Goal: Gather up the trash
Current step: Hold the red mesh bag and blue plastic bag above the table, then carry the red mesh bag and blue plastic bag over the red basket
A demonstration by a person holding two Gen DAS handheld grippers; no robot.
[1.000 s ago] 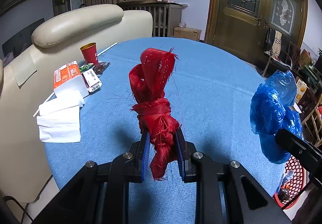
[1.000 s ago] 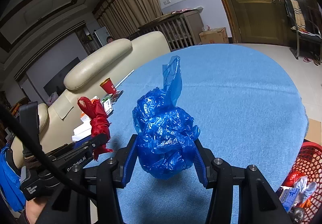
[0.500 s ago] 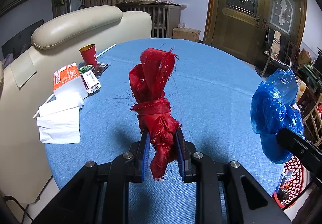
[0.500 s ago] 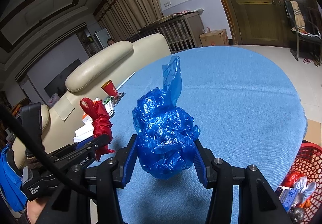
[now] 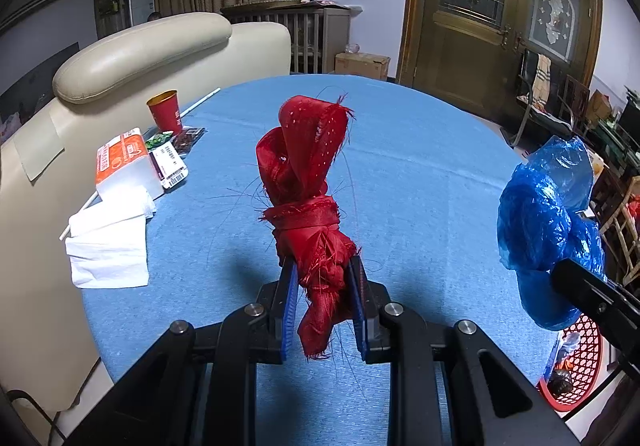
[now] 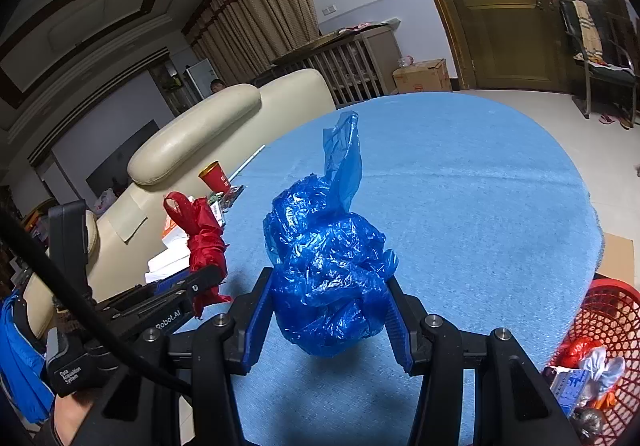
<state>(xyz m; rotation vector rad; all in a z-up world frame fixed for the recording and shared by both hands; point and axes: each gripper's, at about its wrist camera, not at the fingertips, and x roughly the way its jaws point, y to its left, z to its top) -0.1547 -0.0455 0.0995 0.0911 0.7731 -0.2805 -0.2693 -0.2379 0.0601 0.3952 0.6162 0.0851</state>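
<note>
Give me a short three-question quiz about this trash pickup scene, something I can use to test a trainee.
1. True or false: the left gripper is shut on the red cloth.
2. What does the right gripper hold?
A. a paper cup
B. a blue bag
C. a tissue
3. Fill in the blank: the red basket stands beside the table, at the lower ____ of the right wrist view.

Key:
1. True.
2. B. The blue bag is crumpled between its fingers.
3. Right.
</note>
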